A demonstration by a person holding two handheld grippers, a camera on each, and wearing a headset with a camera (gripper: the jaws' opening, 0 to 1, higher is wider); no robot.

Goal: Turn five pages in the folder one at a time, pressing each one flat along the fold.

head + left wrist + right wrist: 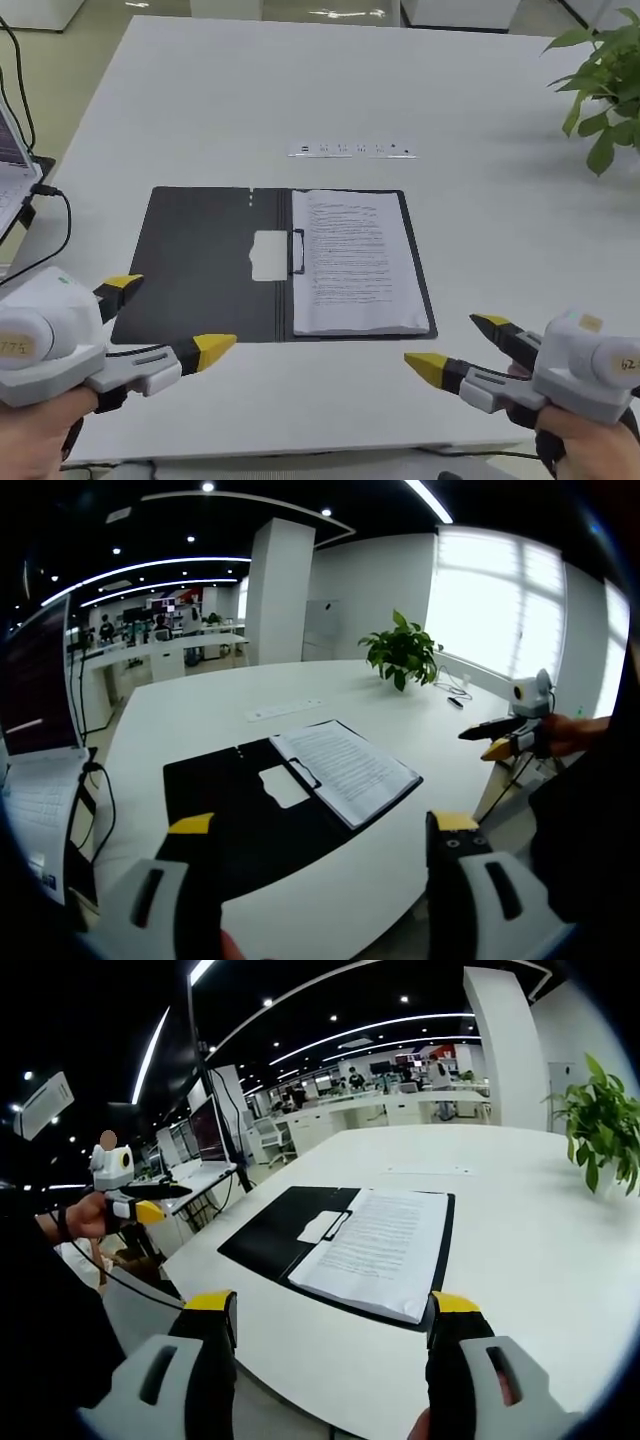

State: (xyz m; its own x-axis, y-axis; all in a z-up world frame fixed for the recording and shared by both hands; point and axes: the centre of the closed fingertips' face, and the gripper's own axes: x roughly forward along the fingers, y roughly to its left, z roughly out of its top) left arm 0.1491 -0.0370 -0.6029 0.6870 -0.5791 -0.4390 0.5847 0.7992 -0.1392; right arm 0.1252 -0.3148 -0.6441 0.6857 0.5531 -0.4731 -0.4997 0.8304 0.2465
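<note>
Progress: the folder (200,265) is lying open, its stack of pages (355,262) sitting flat on the right half; no page is looking turned, so all five turns are probably waiting.
Folder place: it is resting mid-bench (480,150), towards the near edge.
Left tool (170,316): hovering just off the folder's near left corner, jaws standing apart, gripping nothing.
Right tool (458,343): hovering over the near edge, right of the pages, jaws standing apart, empty.

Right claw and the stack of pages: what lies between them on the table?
In the head view, bare white table and the black rim of the folder lie between the right claw and the pages.
</note>
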